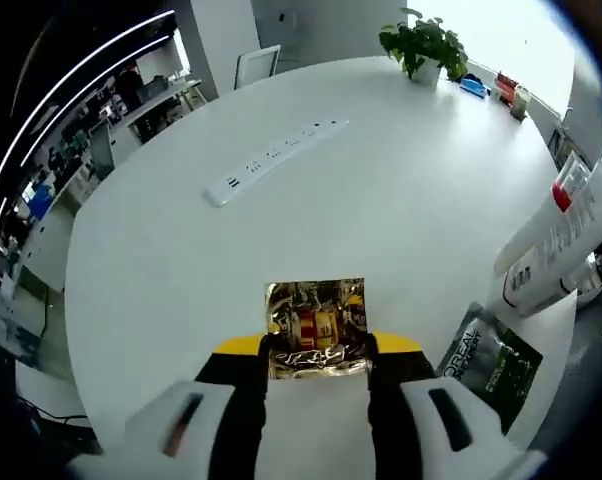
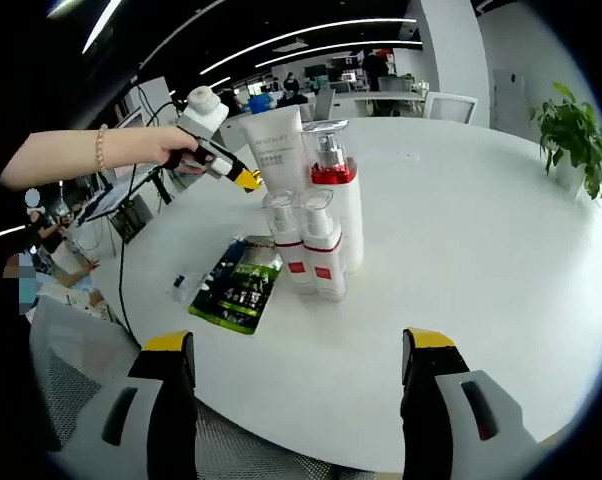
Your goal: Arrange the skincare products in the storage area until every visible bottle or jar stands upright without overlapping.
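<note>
A shiny gold jar (image 1: 316, 328) sits between the yellow tips of my left gripper (image 1: 317, 346), which is shut on it just above the white table. In the right gripper view a hand holds that left gripper (image 2: 248, 181) beside a white tube (image 2: 276, 148). A tall pump bottle with a red collar (image 2: 333, 190) and two small white bottles (image 2: 286, 240) (image 2: 323, 252) stand upright in a tight group. A dark green sachet (image 2: 239, 282) (image 1: 491, 365) lies flat next to them. My right gripper (image 2: 299, 342) is open near the table edge, with nothing in it.
A white power strip (image 1: 271, 160) lies across the middle of the round table (image 1: 401, 200). A potted plant (image 1: 426, 45) (image 2: 571, 130) and small items (image 1: 506, 90) stand at the far edge. White bottles (image 1: 561, 240) show at the right. A small clear object (image 2: 184, 287) lies by the sachet.
</note>
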The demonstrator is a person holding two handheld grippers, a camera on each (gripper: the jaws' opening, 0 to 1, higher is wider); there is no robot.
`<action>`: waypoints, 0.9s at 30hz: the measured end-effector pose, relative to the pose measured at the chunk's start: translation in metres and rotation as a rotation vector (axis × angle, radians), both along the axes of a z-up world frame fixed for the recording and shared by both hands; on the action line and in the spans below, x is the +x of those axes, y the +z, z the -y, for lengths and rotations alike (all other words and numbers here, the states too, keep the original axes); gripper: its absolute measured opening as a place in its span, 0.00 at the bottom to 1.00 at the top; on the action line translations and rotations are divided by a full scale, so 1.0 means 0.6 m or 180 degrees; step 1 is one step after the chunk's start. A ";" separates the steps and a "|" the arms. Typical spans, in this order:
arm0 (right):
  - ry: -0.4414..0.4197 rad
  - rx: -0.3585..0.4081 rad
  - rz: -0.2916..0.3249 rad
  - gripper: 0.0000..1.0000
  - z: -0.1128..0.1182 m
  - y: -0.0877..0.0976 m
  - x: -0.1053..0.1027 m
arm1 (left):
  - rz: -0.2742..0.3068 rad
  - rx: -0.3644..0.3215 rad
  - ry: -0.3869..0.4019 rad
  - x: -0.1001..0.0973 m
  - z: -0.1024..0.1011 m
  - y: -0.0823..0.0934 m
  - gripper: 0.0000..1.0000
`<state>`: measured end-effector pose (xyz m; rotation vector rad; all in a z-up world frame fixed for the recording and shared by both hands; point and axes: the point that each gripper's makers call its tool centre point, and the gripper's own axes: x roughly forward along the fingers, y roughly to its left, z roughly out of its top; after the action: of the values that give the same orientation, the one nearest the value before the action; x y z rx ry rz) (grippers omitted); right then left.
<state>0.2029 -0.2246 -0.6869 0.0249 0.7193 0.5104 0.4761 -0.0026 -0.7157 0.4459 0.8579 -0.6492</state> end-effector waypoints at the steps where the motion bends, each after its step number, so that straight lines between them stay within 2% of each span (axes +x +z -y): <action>1: 0.0011 0.0003 0.0007 0.83 -0.002 0.002 -0.001 | -0.0003 -0.0011 -0.0032 -0.010 -0.001 0.003 0.43; 6: 0.0094 0.0013 0.0083 0.83 -0.013 0.015 -0.007 | 0.0087 0.0021 -0.0217 -0.055 -0.001 0.038 0.43; 12: 0.0210 0.0033 0.0180 0.79 -0.025 0.035 -0.005 | 0.0198 0.0004 -0.0424 -0.097 0.014 0.067 0.43; 13: 0.0263 0.0070 0.0209 0.76 -0.031 0.043 -0.005 | 0.0212 -0.0031 -0.0496 -0.111 0.020 0.078 0.43; 17: 0.0404 0.0177 0.0386 0.64 -0.050 0.074 -0.004 | 0.0270 -0.0055 -0.0643 -0.146 0.030 0.093 0.43; 27: 0.0638 0.0327 0.0482 0.56 -0.094 0.095 -0.012 | 0.0350 -0.0008 -0.0898 -0.209 0.032 0.120 0.43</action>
<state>0.1958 -0.1684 -0.6300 0.0099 0.5495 0.7331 0.3508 -0.0221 -0.6440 0.6012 0.6953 -0.8766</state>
